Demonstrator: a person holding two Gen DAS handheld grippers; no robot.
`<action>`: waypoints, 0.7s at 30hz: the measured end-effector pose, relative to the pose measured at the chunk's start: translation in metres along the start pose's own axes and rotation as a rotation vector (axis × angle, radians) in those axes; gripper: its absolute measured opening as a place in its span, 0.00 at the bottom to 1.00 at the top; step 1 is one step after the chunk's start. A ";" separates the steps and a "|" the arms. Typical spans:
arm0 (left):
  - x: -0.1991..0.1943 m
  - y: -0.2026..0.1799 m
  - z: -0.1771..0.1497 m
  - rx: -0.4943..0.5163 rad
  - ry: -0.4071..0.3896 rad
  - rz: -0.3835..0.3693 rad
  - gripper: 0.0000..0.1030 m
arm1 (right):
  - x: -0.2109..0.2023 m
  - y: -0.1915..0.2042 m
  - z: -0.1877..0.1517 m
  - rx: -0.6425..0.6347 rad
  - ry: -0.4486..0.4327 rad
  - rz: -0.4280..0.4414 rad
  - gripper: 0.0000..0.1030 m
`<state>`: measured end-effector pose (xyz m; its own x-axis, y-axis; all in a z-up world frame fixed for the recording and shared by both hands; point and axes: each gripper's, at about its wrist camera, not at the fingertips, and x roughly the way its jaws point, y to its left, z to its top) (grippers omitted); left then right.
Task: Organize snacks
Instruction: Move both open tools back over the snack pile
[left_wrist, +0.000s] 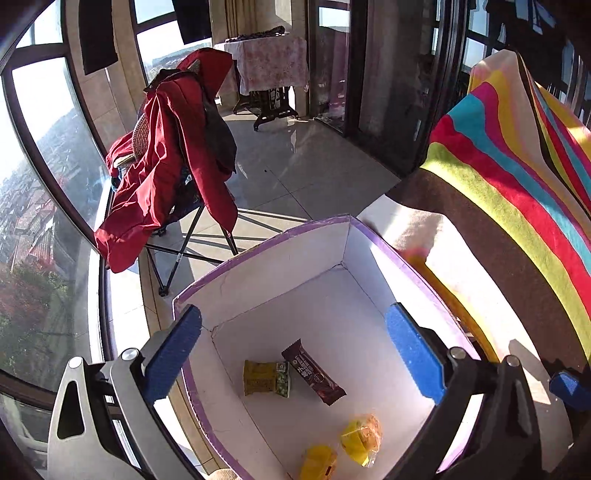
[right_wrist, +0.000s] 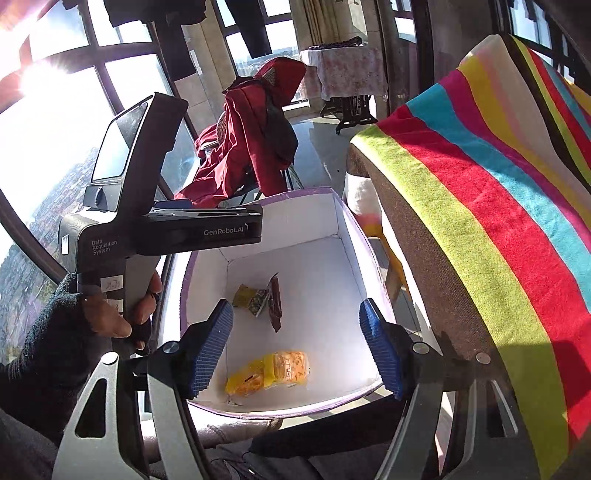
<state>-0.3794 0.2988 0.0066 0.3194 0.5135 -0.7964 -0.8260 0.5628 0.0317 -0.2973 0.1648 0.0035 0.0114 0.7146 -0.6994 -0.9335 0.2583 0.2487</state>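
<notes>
A white box with a purple rim (left_wrist: 266, 243) (right_wrist: 295, 194) holds the snacks. Inside lie a yellow-green packet (left_wrist: 264, 377) (right_wrist: 249, 297), a dark brown bar (left_wrist: 314, 373) (right_wrist: 274, 302) and two yellow-orange packets (left_wrist: 362, 437) (left_wrist: 317, 461) (right_wrist: 288, 367) (right_wrist: 245, 380). My left gripper (left_wrist: 295, 354) hovers open and empty over the box. My right gripper (right_wrist: 297, 347) is open and empty above the box's near end. The left gripper's body (right_wrist: 166, 225) shows at the left of the right wrist view, held in a gloved hand.
A striped colourful towel (left_wrist: 517, 155) (right_wrist: 498, 206) hangs over furniture right of the box. A folding chair draped in a red jacket (left_wrist: 166, 166) (right_wrist: 251, 147) stands beyond the box by the windows. A cloth-covered table (left_wrist: 269, 62) stands at the far back.
</notes>
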 end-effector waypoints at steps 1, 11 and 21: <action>-0.005 -0.011 0.005 0.023 -0.019 -0.023 0.98 | -0.012 -0.012 0.000 0.035 -0.037 -0.009 0.67; -0.045 -0.216 0.027 0.421 -0.103 -0.485 0.98 | -0.136 -0.128 -0.049 0.295 -0.283 -0.308 0.78; -0.031 -0.432 0.053 0.573 -0.071 -0.773 0.98 | -0.227 -0.273 -0.113 0.652 -0.391 -0.607 0.84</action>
<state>-0.0081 0.0743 0.0500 0.7230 -0.1045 -0.6830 -0.0290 0.9830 -0.1811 -0.0859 -0.1414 0.0187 0.6539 0.4761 -0.5880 -0.3492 0.8794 0.3237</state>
